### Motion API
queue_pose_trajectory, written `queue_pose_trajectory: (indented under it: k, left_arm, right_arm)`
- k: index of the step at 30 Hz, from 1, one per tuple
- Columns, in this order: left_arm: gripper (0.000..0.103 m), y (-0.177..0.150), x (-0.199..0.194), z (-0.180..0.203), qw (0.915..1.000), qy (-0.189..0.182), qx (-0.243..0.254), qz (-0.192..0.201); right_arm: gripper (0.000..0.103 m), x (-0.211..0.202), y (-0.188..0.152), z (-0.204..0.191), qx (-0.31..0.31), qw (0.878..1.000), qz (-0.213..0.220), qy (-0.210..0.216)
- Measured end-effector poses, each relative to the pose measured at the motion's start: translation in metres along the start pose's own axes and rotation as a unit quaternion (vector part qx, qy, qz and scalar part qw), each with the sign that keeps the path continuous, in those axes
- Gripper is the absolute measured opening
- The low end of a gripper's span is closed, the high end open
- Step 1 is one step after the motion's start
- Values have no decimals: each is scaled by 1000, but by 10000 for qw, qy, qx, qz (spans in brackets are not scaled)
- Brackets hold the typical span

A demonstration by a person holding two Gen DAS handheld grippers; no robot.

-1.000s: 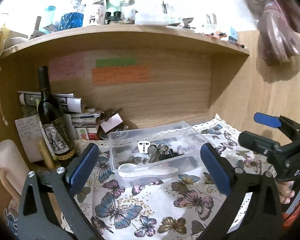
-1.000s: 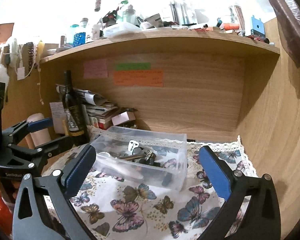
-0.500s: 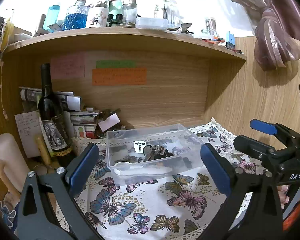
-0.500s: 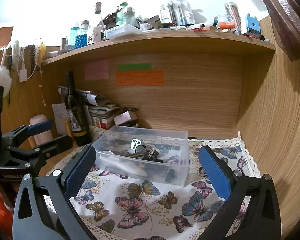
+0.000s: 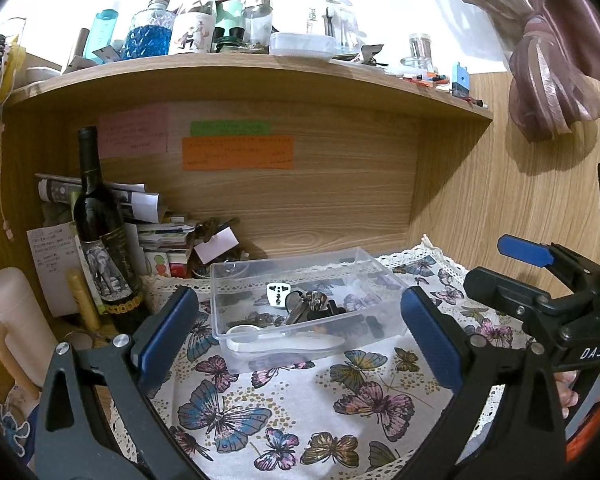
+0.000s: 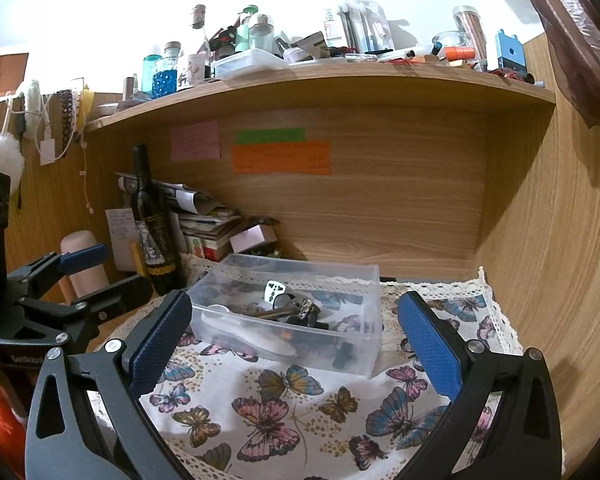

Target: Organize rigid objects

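A clear plastic box (image 5: 236,356) stands on the butterfly cloth (image 5: 284,412); it also shows in the right wrist view (image 6: 364,344). Inside lie a white spoon (image 5: 284,340), a bunch of keys (image 5: 308,304), a white plug adapter (image 5: 278,293) and small dark parts. My left gripper (image 5: 298,332) is open and empty, held back from the box. My right gripper (image 6: 294,340) is open and empty, also short of the box. Each gripper shows in the other's view: the right one (image 5: 540,280) at the right, the left one (image 6: 84,276) at the left.
A dark wine bottle (image 5: 100,232) stands at the back left beside stacked papers and small boxes (image 5: 168,236). A beige cylinder (image 5: 16,320) is at far left. A cluttered shelf (image 5: 260,76) hangs above. A wooden wall (image 6: 560,240) closes the right side.
Both grippers have pulled back and risen from the box, so it looks smaller and lower. Both stayed open and empty.
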State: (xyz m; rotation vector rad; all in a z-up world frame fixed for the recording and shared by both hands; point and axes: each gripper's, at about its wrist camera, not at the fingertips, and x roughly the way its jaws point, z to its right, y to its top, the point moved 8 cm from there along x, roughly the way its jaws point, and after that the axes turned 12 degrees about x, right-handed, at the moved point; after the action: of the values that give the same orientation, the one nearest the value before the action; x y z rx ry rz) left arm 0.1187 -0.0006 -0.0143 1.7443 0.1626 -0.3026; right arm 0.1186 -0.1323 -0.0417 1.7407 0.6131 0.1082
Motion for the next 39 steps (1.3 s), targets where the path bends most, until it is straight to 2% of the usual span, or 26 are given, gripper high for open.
queue_pose_trajectory:
  k: [22,34,39]
  left_arm:
    - [103,4,-2,5,10000,-29,-44,30]
    - [103,5,-1,4,9999,-136,-86,44]
    - [103,2,3,6,9995,-288,-95,-7]
  right_arm:
    - [103,0,2,-3,-24,10000,20,80]
    - [103,-2,3,-4,23,10000,18,56]
    - [103,1,1,-3,77,10000,-25,35]
